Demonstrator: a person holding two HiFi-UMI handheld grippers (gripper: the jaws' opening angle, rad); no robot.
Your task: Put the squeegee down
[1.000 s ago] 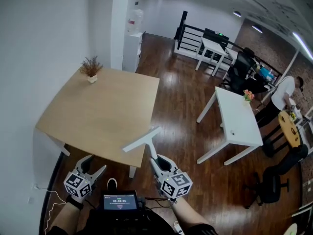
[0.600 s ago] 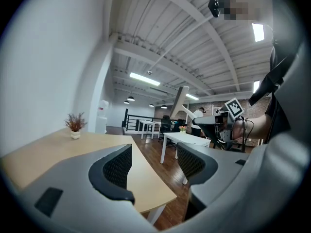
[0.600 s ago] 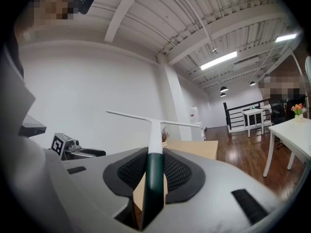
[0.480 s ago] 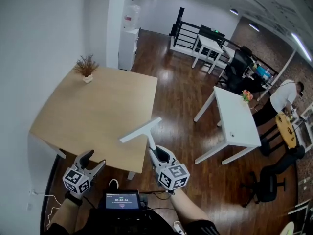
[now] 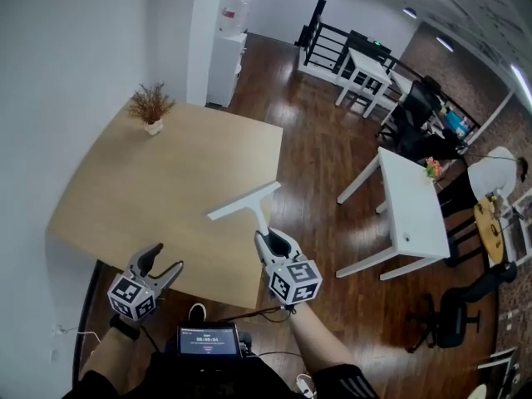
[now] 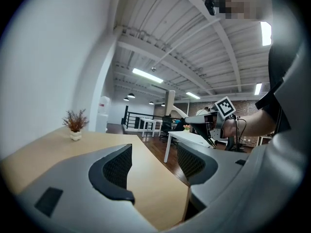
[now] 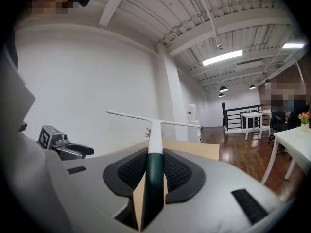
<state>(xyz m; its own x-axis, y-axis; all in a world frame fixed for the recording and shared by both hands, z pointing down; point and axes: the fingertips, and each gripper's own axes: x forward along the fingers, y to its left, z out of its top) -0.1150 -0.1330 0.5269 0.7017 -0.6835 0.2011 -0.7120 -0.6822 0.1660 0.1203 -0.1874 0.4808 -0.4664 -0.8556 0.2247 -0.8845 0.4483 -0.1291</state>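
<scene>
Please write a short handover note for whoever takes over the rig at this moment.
Right gripper: shut on the handle of the squeegee, blade held up in the air over the near right part of the wooden table.
Left gripper: open and empty, by the table's front edge.
Done: squeegee is in hand at the table.
Left: lower it onto the tabletop, open the jaws, draw back.

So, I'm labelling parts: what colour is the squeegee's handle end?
Dark green at the held end of the squeegee, white beyond; clearest in the right gripper view.
</scene>
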